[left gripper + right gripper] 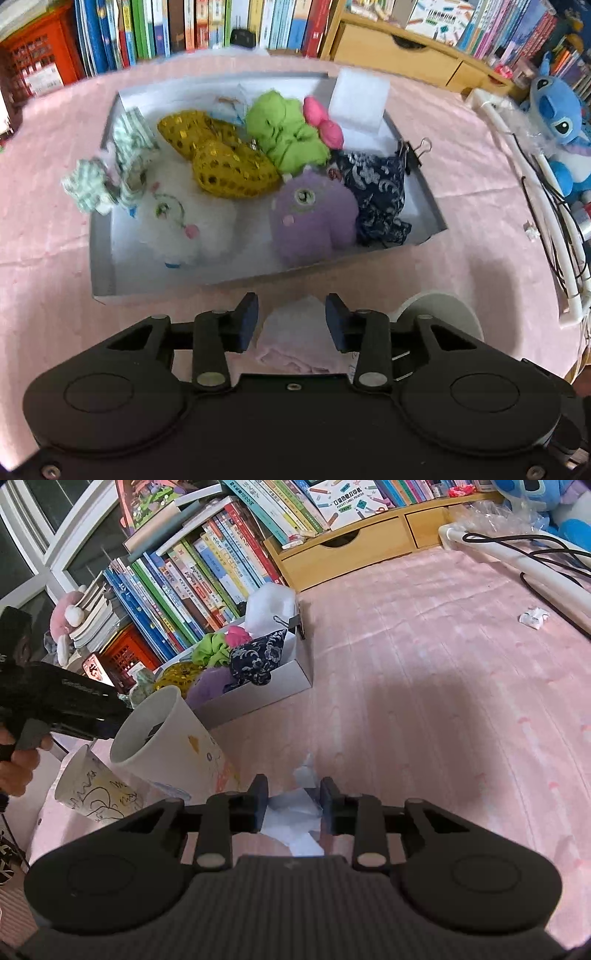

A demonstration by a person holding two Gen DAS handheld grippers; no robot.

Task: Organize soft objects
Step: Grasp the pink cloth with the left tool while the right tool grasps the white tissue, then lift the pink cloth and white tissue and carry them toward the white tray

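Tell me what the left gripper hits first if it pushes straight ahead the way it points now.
Between the fingertips of the left gripper already sits a pale pink cloth on the table. Going straight on, it would likely press that cloth into the pink tablecloth, short of the white box; depth is unclear.

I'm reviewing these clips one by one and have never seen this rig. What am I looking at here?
No robot here: a person holds a two-finger gripper in each hand, each carrying a forward-looking fisheye camera. The left-wrist view shows the left gripper open, with a pale cloth lying loose between its jaws. Ahead, on the pink tablecloth, a shallow box holds soft things: a white plush, a purple plush and gold sequin pouches. The right-wrist view shows the right gripper apparently pinching a white tissue, with two paper cups to its left.
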